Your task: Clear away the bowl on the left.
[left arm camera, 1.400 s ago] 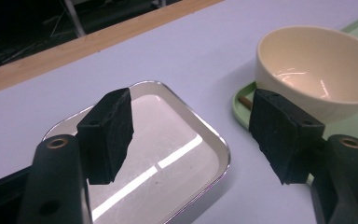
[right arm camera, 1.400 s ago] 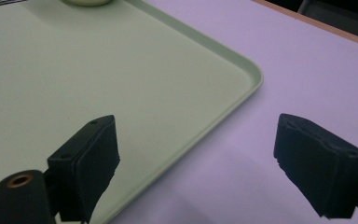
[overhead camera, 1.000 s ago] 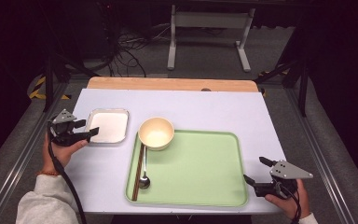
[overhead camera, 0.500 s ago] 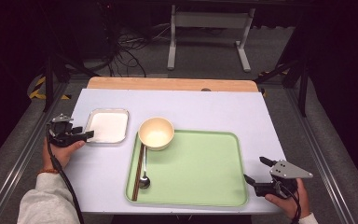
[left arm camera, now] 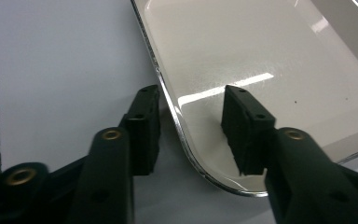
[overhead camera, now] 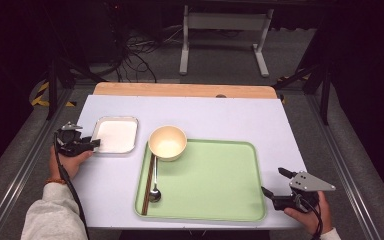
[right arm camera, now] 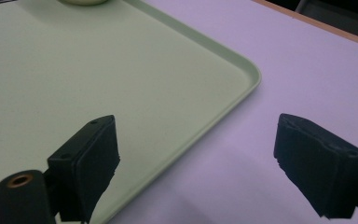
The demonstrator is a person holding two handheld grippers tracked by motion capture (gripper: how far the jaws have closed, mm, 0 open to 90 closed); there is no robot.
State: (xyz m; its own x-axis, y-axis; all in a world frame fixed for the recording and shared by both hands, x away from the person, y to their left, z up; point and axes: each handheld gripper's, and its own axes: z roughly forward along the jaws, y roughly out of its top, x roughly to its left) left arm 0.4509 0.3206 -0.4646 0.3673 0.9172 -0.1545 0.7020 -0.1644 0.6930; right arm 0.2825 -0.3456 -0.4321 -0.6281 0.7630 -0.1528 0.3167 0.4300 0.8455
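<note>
The work surface is a white board [overhead camera: 200, 120] laid on a table with a wooden strip [overhead camera: 185, 90] showing along its far edge. Beyond the table the room is dark: a grey carpeted floor [overhead camera: 220, 55], a loose bundle of black cables [overhead camera: 130, 55] and a pale metal stand [overhead camera: 225, 35] with two feet. Yellow-and-black tape [overhead camera: 42, 95] marks the floor at the left. Metal rails [overhead camera: 20, 165] run along both sides of the table.

A small metal tray [overhead camera: 115, 135] lies on the board at the left, its bottom shiny and bare. The left gripper [overhead camera: 92, 143] sits at the tray's near left corner. Its jaws have just been closing and now straddle the tray's rim: one pad outside on the board, one inside over the tray bottom. A gap is visible between pads and rim, so the rim is not yet clamped.

A green tray [overhead camera: 215, 180] lies right of centre. On it stand a cream bowl [overhead camera: 167, 142], a spoon [overhead camera: 154, 192] and brown chopsticks [overhead camera: 148, 182] along its left side.

The right gripper [overhead camera: 272, 182] rests at the green tray's near right corner, jaws wide apart, one over the tray, one over the board, holding nothing.
</note>
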